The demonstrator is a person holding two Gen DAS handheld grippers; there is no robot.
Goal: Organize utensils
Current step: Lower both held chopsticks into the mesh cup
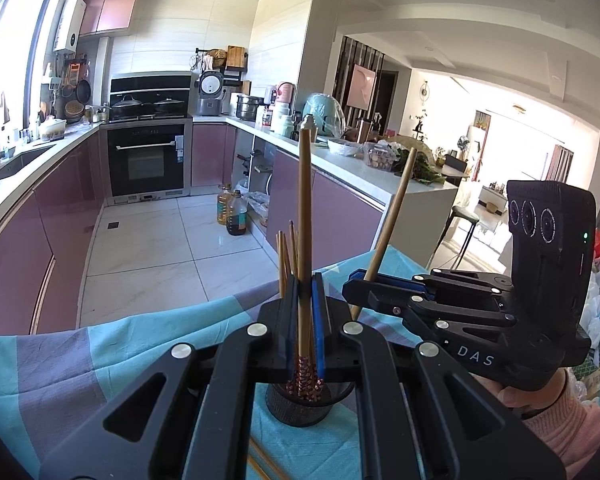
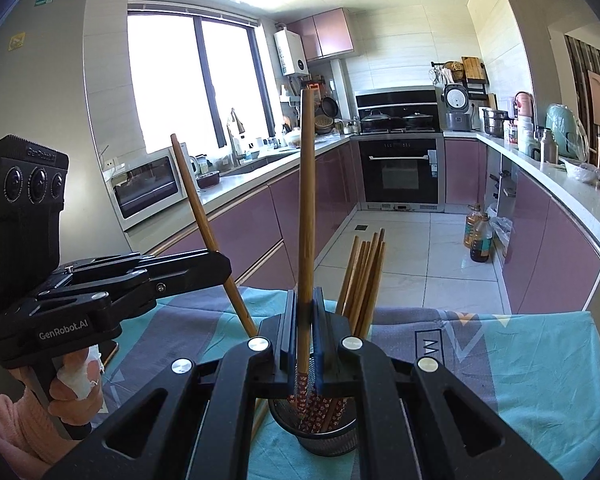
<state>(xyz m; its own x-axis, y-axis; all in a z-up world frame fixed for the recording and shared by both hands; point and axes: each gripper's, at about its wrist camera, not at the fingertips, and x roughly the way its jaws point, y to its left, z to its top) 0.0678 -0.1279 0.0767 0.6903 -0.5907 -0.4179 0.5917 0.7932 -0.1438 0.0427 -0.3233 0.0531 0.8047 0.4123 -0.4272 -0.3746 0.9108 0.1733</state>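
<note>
1. Black jaws of the left gripper [image 1: 305, 320] sit closest to the lens, clamped tight on one long brown wooden chopstick [image 1: 304, 216] that stands nearly upright, its red patterned end low over the holder.
2. Just beneath it a small round black mesh holder [image 1: 300, 404] stands on the cloth, with a bundle of slim wooden chopsticks [image 2: 362, 280] already in it, patterned ends down and plain ends leaning up.
3. Pinched shut in the same way, the right gripper [image 2: 305, 320] grips a second brown wooden chopstick [image 2: 306, 200] upright over the same holder.
4. Each stick should handle as light, stiff and smooth, so it may swivel in the pads; a hold low on the shaft, as now, looks best for steering the end into the mesh.
5. From the left wrist view the right gripper's stick appears tilted, and whether its lower end has entered the holder is hard to tell.
6. A teal and grey patterned tablecloth [image 2: 520, 360] covers the table; loose sticks seem to lie on it at the near edge.
7. Beyond are a white tiled floor [image 1: 148, 240], mauve cabinets [image 1: 56, 232] and a black built-in oven [image 2: 398, 170].
8. Pink sleeves [image 1: 572, 432] show where the person grips the handles.
</note>
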